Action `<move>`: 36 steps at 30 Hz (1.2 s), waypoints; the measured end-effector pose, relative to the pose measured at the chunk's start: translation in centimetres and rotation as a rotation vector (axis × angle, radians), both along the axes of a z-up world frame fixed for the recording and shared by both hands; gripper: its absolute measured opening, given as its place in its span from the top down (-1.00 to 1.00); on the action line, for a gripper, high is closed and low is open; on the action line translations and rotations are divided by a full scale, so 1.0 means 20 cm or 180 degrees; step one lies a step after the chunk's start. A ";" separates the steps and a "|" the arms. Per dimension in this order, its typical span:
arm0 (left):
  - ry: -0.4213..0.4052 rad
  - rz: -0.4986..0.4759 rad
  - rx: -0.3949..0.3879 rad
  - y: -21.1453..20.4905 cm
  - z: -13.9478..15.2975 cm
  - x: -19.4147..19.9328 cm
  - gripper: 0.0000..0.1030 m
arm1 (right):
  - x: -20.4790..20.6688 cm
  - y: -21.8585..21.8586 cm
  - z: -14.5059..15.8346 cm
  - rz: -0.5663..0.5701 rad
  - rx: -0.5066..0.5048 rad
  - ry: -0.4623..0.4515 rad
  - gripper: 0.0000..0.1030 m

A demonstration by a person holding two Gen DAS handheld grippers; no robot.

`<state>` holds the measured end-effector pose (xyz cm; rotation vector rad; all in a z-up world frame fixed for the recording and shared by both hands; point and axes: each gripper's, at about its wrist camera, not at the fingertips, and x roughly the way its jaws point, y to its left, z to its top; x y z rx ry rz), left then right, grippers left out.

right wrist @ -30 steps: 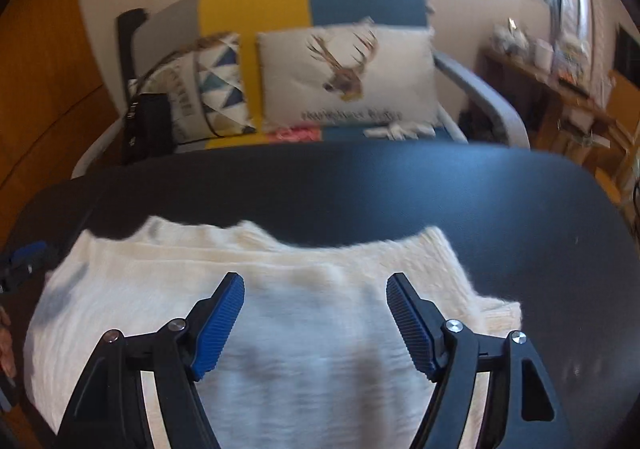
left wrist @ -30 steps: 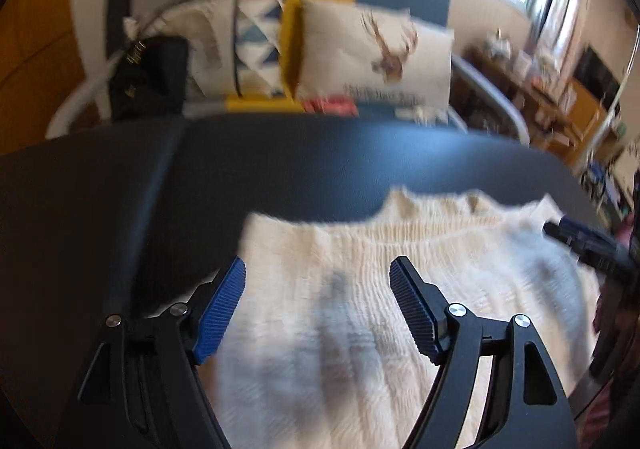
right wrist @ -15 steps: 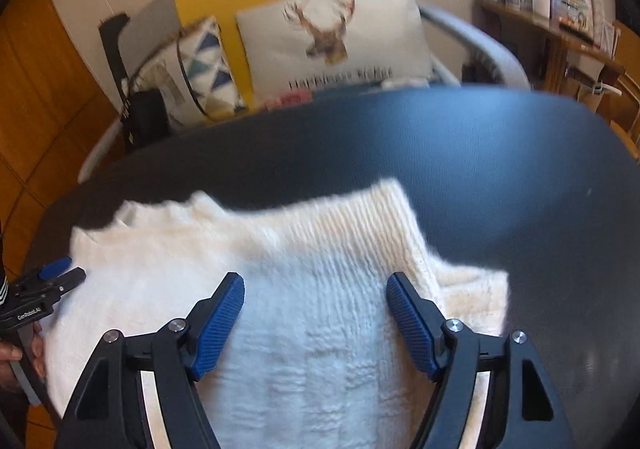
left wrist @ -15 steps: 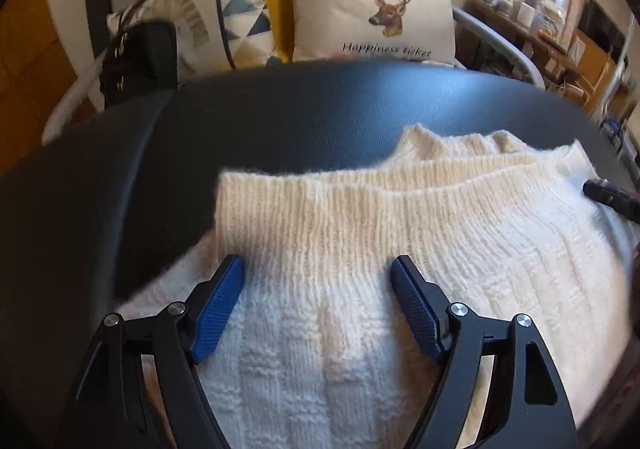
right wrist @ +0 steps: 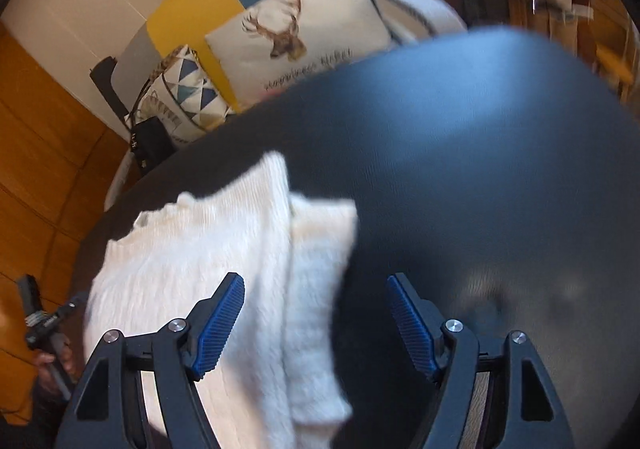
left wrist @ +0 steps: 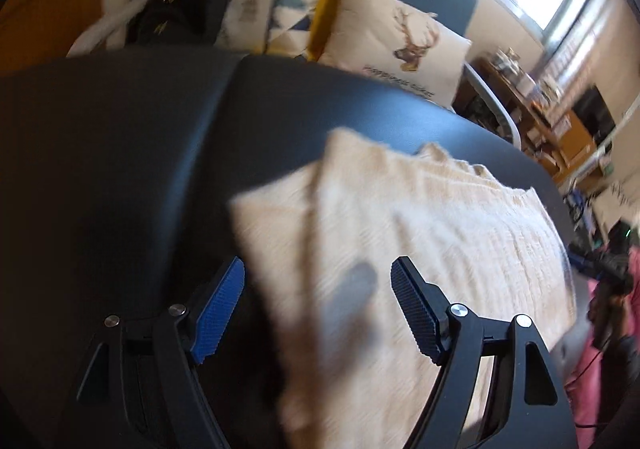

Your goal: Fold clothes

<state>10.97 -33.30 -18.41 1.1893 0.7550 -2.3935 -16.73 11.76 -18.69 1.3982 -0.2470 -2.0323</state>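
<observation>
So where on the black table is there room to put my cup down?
The table is bare to the right of the white sweater, out to its far round edge, and in the strip between the sweater and the cushions. In the left view, it is also bare left of the sweater. The near middle is crowded: the sweater covers it.

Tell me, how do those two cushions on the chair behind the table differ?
The deer cushion is plain cream with a brown antlered head and a line of writing below; the triangle cushion has blue, teal and white triangles. The deer cushion looks bigger and shows in full, while a black bag leans against the triangle cushion. Both stand propped against the chair back, side by side.
</observation>
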 end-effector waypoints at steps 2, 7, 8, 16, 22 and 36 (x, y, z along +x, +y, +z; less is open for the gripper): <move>0.0001 0.0098 0.0140 -0.04 -0.03 0.08 -0.53 | 0.01 0.01 -0.05 0.0045 -0.0069 -0.0106 -0.46; 0.0028 0.0248 0.0327 -0.11 -0.05 0.21 -0.53 | -0.01 -0.06 -0.08 0.0230 -0.0192 -0.0159 -0.46; 0.0030 0.0250 0.0324 -0.11 -0.05 0.22 -0.53 | -0.01 -0.08 -0.09 0.0262 -0.0177 -0.0152 -0.46; 0.0010 0.0057 0.0327 -0.09 -0.09 0.15 -0.53 | -0.02 -0.17 -0.09 0.0437 -0.0078 -0.0097 -0.50; 0.0167 -0.0094 0.0472 -0.07 -0.07 0.09 -0.53 | -0.02 -0.16 -0.10 0.0478 -0.0165 -0.0142 -0.50; 0.0220 -0.0249 0.0605 -0.03 -0.08 0.00 0.31 | -0.01 -0.19 -0.10 0.0559 -0.0040 -0.0098 -0.51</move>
